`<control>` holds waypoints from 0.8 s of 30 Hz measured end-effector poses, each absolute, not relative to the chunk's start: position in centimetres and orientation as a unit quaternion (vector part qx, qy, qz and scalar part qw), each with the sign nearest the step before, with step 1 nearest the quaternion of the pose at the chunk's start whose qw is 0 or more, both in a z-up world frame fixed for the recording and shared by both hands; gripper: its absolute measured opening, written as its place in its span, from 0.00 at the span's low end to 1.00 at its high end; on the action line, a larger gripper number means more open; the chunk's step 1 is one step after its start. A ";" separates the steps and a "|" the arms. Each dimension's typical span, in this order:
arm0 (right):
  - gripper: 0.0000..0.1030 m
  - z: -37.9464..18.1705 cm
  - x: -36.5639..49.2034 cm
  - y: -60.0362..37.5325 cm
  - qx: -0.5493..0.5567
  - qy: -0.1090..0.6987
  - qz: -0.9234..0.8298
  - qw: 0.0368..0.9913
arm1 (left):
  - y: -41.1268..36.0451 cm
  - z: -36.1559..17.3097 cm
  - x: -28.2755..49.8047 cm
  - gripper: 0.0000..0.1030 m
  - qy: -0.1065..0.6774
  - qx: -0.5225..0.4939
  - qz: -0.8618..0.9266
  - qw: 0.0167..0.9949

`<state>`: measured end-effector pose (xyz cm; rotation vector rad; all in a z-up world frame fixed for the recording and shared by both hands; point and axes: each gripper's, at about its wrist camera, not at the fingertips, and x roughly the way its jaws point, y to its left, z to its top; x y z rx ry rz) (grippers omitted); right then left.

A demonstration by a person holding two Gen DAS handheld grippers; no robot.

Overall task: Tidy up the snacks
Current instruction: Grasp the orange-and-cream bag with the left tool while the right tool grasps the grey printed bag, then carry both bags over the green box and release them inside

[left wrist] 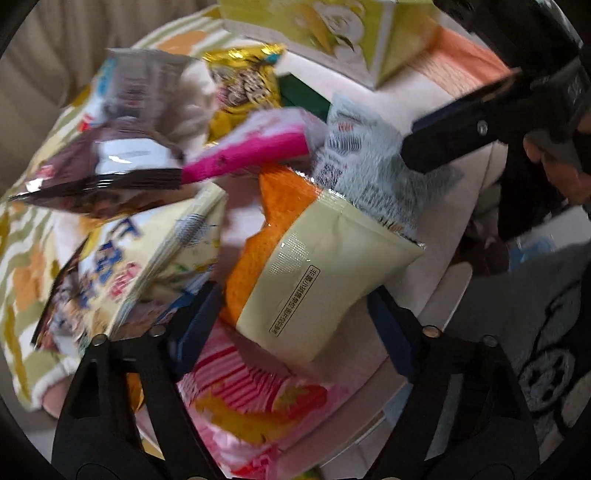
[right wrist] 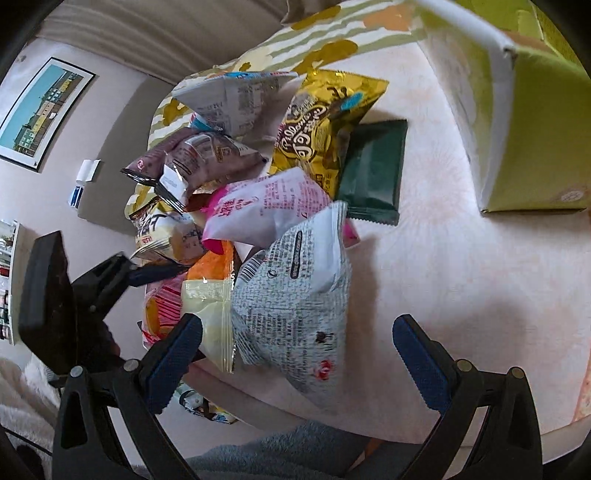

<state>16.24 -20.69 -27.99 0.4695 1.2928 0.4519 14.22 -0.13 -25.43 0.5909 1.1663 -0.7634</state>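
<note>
Motion blur smeared the print on the purple snack bag (left wrist: 99,166) and the pink packet (left wrist: 255,147) beyond reading. The green carton (left wrist: 332,33) ran off the top edge. The cream pouch (left wrist: 314,280) covered most of the orange packet (left wrist: 284,192).

1. A heap of snack packets (right wrist: 251,206) filled the left part of the pale tabletop (right wrist: 461,258), packets overlapping and leaning on one another with no bare gap among them.
2. Right of the heap, the tabletop lay open up to the green carton (right wrist: 532,122).
3. A dark green packet (right wrist: 373,170) lay flat between the heap and the carton, narrowing that lane.
4. At the heap's near edge, a white printed packet (right wrist: 295,302) and a cream packet (right wrist: 210,321) stood in the way.
5. The left gripper (right wrist: 122,273) crowded the heap's left side.
</note>
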 end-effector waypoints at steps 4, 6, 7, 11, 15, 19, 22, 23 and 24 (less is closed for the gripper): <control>0.94 -28.8 16.8 -20.6 0.217 0.599 0.208 0.742 | -0.6 -26.3 15.2 0.75 0.532 0.265 -0.367 0.715; 0.93 -29.1 17.0 -20.6 0.216 0.603 0.208 0.739 | -0.9 -26.7 15.6 0.75 0.534 0.268 -0.373 0.710; 0.93 -29.3 17.1 -20.6 0.216 0.605 0.210 0.737 | -1.2 -26.9 15.6 0.75 0.533 0.272 -0.375 0.708; 0.89 -29.9 17.2 -20.6 0.211 0.610 0.213 0.733 | -1.8 -27.8 15.5 0.72 0.535 0.279 -0.381 0.701; 0.86 -30.1 17.3 -20.6 0.211 0.615 0.212 0.729 | -2.3 -28.1 15.7 0.66 0.533 0.284 -0.378 0.701; 0.83 -30.2 17.3 -20.9 0.213 0.616 0.210 0.728 | -2.7 -27.9 15.6 0.62 0.537 0.277 -0.376 0.703; 0.65 -30.2 17.5 -21.0 0.211 0.618 0.214 0.727 | -2.6 -27.6 15.8 0.62 0.541 0.270 -0.373 0.704; 0.62 -30.2 17.6 -21.0 0.209 0.617 0.215 0.728 | -2.6 -27.5 15.7 0.61 0.541 0.269 -0.372 0.705; 0.60 -30.1 17.6 -20.9 0.201 0.615 0.215 0.731 | -2.2 -27.2 15.7 0.61 0.540 0.268 -0.372 0.706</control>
